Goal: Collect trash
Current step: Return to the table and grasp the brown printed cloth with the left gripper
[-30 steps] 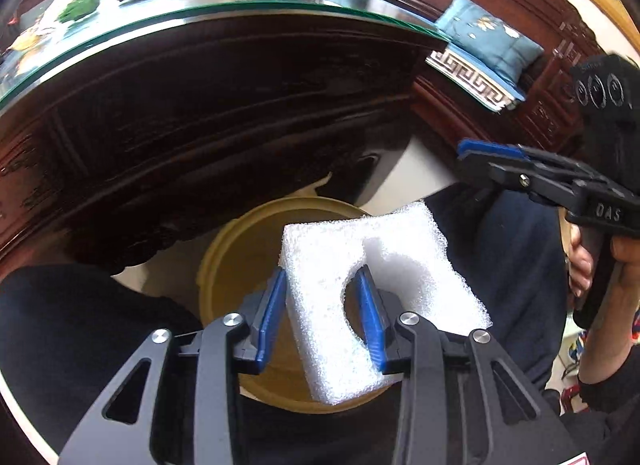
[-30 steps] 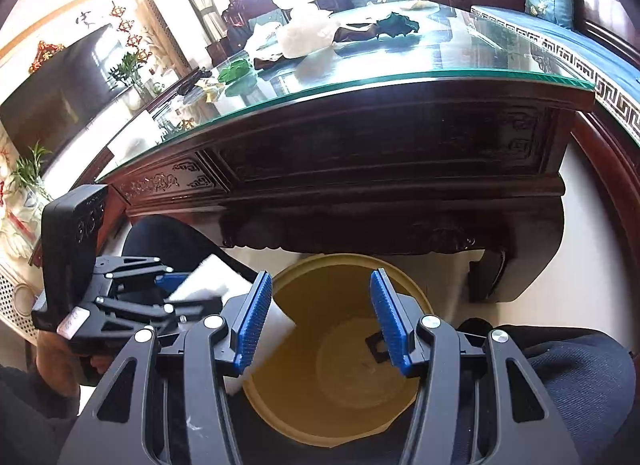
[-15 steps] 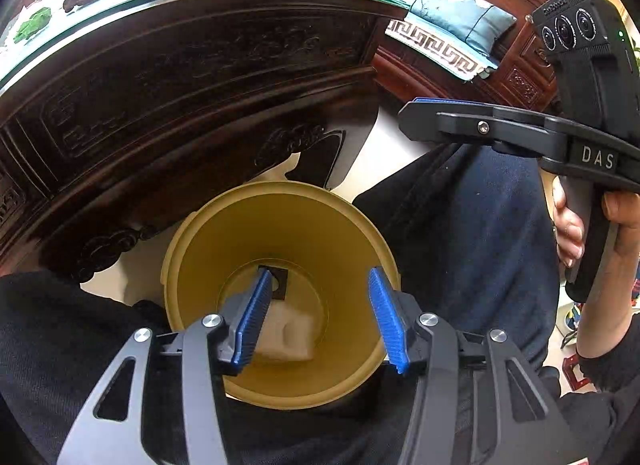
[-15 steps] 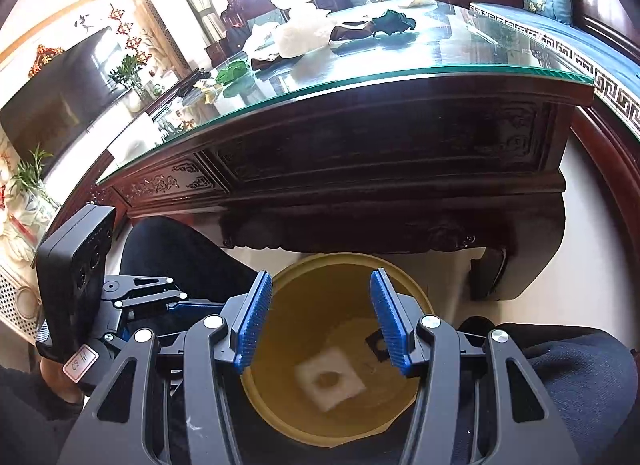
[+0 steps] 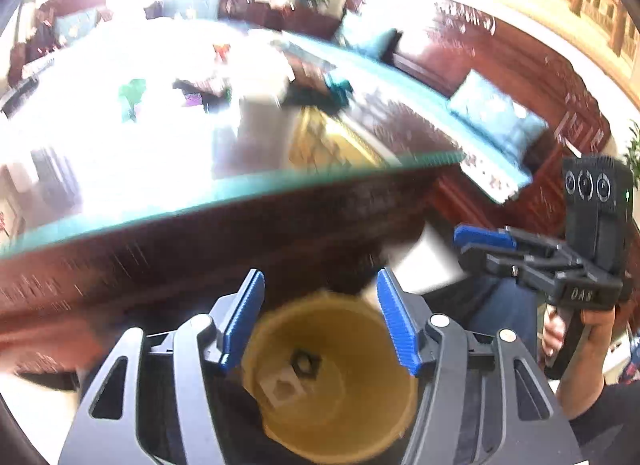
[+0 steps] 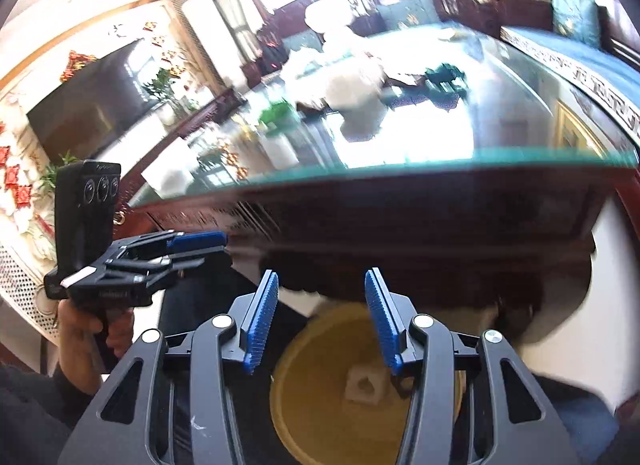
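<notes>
A white foam piece [image 5: 282, 386] with a hole lies at the bottom of the yellow bin [image 5: 360, 429], next to a small dark scrap. It also shows in the right wrist view [image 6: 365, 385], inside the bin [image 6: 304, 413]. My left gripper [image 5: 320, 321] is open and empty above the bin's rim. My right gripper [image 6: 322, 321] is open and empty, also above the bin. Each gripper shows in the other's view, the right one [image 5: 484, 236] at the right and the left one [image 6: 200, 241] at the left.
A dark carved wooden table with a glass top [image 6: 440, 173] stands just beyond the bin. On it lie a white bag [image 6: 352, 93], a green wrapper [image 6: 276, 113] and a dark teal item [image 6: 444, 79]. Wooden sofas with teal cushions [image 5: 496, 113] stand behind.
The left gripper opened and dropped the foam piece into the bin. Both grippers have since risen and tilted up toward the tabletop; the view is motion-blurred.
</notes>
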### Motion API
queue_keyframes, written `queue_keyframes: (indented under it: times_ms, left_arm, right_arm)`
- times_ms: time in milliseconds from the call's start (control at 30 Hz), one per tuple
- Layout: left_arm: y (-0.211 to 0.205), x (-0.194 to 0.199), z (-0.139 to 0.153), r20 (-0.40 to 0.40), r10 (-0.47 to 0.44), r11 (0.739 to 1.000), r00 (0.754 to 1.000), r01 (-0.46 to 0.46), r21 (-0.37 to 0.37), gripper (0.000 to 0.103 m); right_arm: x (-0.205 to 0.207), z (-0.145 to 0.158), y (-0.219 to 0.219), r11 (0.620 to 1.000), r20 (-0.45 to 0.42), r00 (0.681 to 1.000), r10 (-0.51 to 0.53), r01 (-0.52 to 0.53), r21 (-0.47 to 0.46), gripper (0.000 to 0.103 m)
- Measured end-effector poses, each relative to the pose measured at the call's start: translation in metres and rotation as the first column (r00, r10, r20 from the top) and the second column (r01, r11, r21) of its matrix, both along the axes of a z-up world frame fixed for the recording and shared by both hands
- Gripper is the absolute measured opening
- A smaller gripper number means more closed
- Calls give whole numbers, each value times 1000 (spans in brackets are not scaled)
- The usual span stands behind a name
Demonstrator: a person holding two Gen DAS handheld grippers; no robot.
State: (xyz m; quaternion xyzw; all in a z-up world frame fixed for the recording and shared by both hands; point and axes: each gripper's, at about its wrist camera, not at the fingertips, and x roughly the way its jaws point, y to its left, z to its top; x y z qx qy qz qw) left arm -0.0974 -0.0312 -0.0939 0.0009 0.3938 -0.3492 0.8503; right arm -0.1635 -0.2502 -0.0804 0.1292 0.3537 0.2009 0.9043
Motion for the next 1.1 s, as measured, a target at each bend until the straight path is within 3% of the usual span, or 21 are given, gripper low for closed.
queue_keyframes:
  times_ms: [267, 467, 767, 1100]
  left_arm:
    - [0, 53, 58, 115, 51, 998, 992, -48, -28, 66]
    - [-14, 103, 73, 110, 56, 997, 992, -49, -61, 69]
    - [-28, 166, 67, 82, 96, 995, 992, -94, -25, 69]
    - [-21, 219, 31, 1, 135, 991, 991, -135, 24, 69]
  right_arm:
    - [62, 52, 7, 999, 82, 997, -3, 6, -45, 46]
    - [105, 69, 4, 999, 87, 996, -6, 10, -49, 46]
    - [158, 63, -1, 998, 53, 998, -27, 30, -60, 46]
    - [181, 51, 2, 1000, 34, 999, 2, -1, -23, 46]
